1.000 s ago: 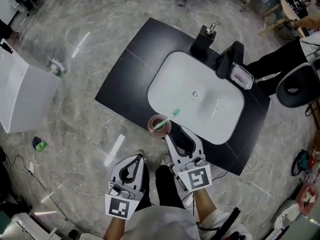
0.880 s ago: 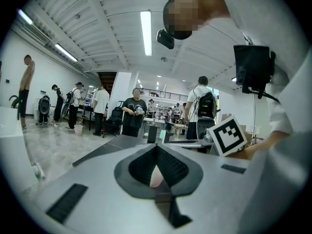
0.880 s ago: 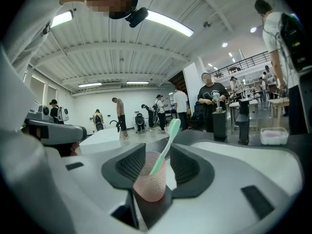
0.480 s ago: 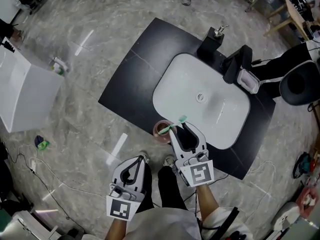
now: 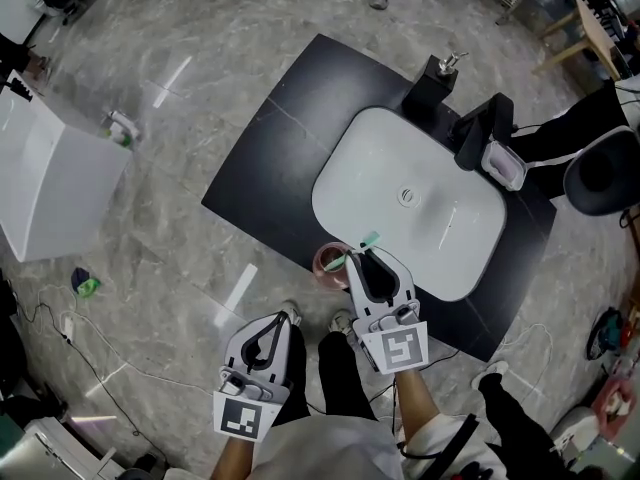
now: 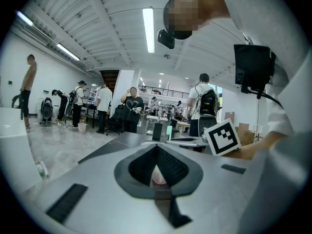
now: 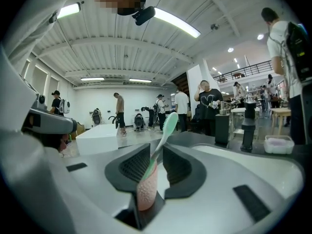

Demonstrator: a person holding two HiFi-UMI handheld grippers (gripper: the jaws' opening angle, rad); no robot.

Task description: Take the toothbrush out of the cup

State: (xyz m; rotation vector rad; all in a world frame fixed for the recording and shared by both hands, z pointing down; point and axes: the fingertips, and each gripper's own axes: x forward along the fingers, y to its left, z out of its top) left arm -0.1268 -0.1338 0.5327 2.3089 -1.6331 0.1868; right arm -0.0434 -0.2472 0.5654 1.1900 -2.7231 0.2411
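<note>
Not out yet: toothbrush stands in cup at table near edge. Right gripper jaws just been closing, half-narrowed, handle between them, not clamped. Left gripper closed, idle. Left: clamp, lift.

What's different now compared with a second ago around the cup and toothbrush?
The right tool moved forward to the cup, and its jaws have just been closing around the toothbrush, apparently not yet pinching it. Left tool, cup and toothbrush stayed put.
</note>
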